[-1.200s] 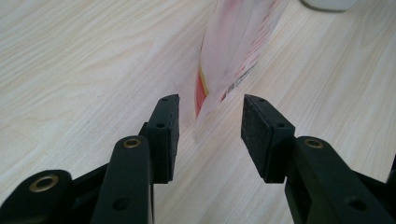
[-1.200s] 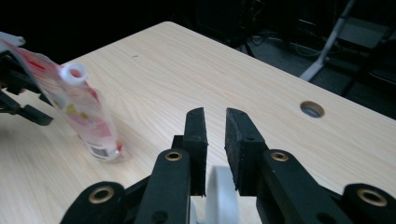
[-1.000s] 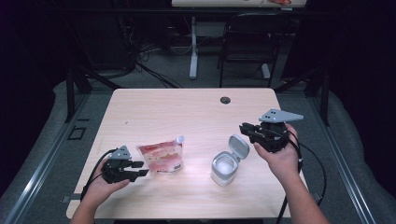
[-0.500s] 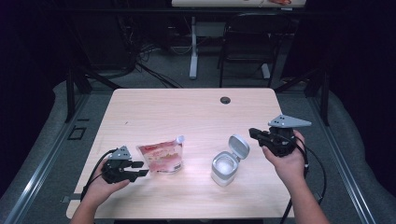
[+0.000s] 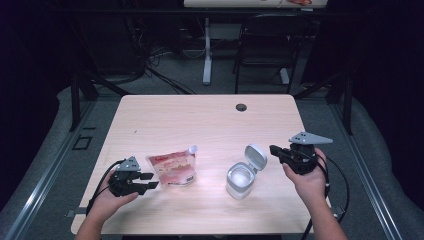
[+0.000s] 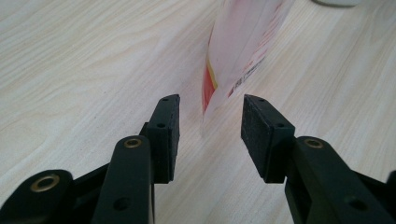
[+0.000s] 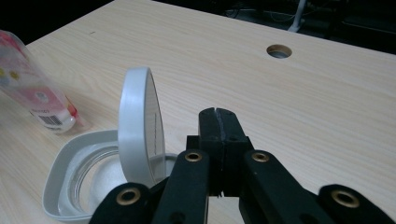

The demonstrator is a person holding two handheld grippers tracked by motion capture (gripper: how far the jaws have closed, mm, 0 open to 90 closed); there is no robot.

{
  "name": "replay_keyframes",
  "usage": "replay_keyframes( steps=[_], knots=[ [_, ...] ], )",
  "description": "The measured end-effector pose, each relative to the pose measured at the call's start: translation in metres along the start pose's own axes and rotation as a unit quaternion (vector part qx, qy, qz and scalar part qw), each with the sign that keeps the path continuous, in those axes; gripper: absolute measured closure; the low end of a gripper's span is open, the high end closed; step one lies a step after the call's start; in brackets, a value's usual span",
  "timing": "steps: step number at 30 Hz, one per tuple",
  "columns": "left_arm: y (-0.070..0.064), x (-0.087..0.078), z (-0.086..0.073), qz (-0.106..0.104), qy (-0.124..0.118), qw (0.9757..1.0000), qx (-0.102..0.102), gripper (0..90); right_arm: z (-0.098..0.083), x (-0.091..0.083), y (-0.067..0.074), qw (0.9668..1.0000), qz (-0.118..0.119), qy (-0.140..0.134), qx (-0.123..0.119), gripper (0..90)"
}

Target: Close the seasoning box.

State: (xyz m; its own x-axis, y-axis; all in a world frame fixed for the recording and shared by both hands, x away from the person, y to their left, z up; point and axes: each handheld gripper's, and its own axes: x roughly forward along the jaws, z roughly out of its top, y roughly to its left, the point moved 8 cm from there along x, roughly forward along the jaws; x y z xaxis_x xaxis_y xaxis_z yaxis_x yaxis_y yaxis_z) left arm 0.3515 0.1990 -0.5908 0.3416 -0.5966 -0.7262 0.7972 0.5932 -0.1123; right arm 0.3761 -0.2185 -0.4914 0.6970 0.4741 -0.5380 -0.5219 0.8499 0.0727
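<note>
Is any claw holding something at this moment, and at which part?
Nothing is held. The left claw is open, with a corner of the pouch between its jaws, untouched. The right claw has just closed on nothing, beside the container's lid.

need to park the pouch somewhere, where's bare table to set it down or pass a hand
The far half of the light wooden table is bare, from the pink-and-white spouted pouch and the clear jar with its raised white hinged lid back to the round cable hole. A narrower bare strip lies between pouch and jar. The near corners are crowded by the left gripper and right gripper.
</note>
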Motion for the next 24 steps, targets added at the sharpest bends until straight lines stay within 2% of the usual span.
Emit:
replay_keyframes(
  steps=[11,24],
  knots=[
    [0.001,0.000,0.000,0.002,0.000,1.0000,0.000,57.6,-0.012,0.007,0.000,0.9999,0.004,0.011,0.008,90.0],
    [0.000,0.000,0.000,0.003,0.000,1.0000,0.000,57.6,-0.014,0.009,0.002,0.9999,0.006,0.012,0.006,90.0]
  ],
)
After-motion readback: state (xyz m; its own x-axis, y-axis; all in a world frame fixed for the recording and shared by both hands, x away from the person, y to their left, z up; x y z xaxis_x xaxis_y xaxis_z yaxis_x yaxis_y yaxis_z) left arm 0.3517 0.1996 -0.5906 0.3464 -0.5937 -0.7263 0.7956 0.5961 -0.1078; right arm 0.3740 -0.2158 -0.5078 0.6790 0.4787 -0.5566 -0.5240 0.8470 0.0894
